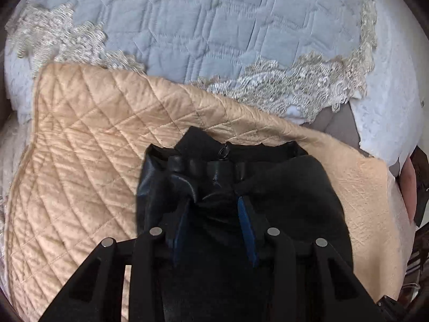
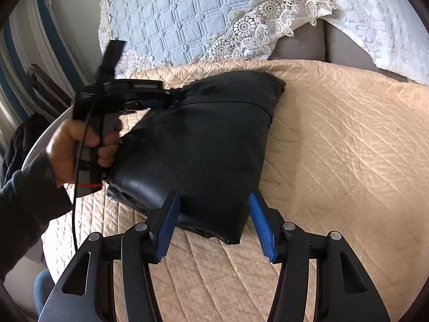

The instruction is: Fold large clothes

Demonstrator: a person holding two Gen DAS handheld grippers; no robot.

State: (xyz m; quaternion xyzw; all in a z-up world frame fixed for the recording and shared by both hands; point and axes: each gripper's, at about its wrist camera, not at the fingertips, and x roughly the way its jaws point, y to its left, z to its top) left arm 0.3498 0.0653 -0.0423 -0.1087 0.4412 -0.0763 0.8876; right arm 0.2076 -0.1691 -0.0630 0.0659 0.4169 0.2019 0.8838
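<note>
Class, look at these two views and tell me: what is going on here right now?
A person is folding a black leather-like garment on a beige quilted cover, using a hand-held gripper in each hand. The left gripper, held in the left hand, is closed on bunched fabric at the garment's far left corner. The right gripper is open, its blue pads either side of the near edge without gripping. The garment already lies folded into a compact bundle.

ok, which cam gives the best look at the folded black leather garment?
Right wrist: the folded black leather garment shows whole on the beige quilted cover, its edges visible. Left wrist sees only bunched folds close up, the rest hidden behind the left gripper.
</note>
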